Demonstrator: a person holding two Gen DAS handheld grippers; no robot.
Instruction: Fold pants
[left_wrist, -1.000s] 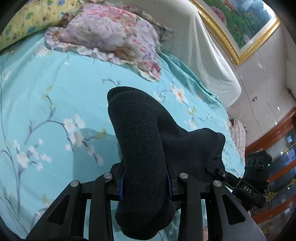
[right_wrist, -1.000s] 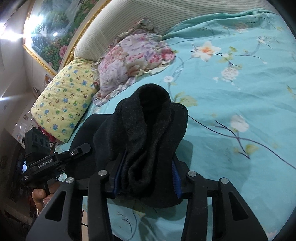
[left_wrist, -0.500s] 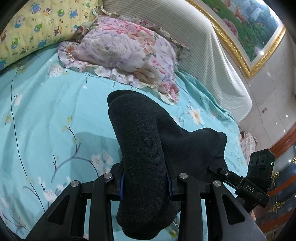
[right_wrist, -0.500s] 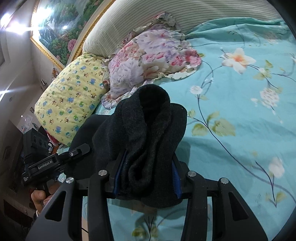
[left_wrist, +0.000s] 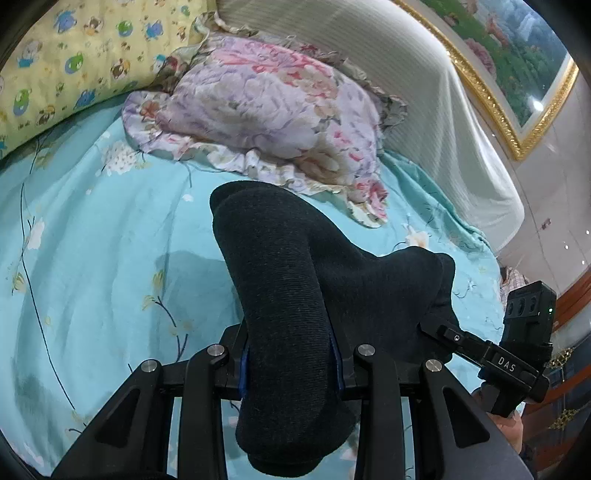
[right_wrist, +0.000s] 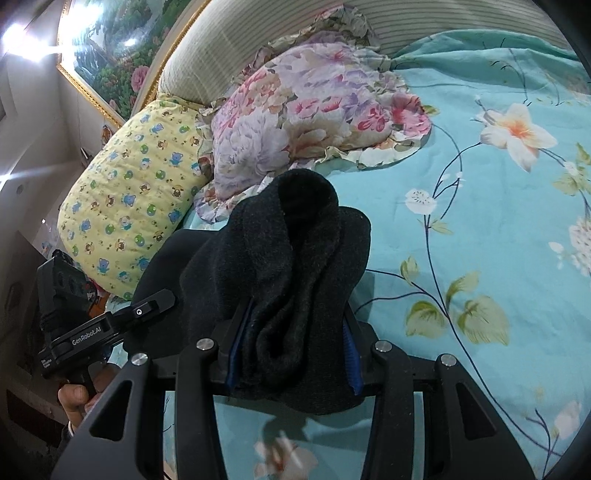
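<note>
As both clamp pants (left_wrist: 288, 317) — seemingly aloft.

Counted items on the bed

Two pillows (left_wrist: 266, 122) (left_wrist: 62, 62), one pair of pants (left_wrist: 291, 314), two tools (left_wrist: 290, 363) (right_wrist: 291, 354) and one painting (left_wrist: 517, 62) are seen.

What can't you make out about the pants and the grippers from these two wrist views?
- Left gripper fingertips: left wrist view, wrapped by the dark pants.
- Right gripper fingertips: right wrist view, buried in bunched pants.
- Pants' overall layout and fold state: both views, the fabric bunches close to the lens.
</note>
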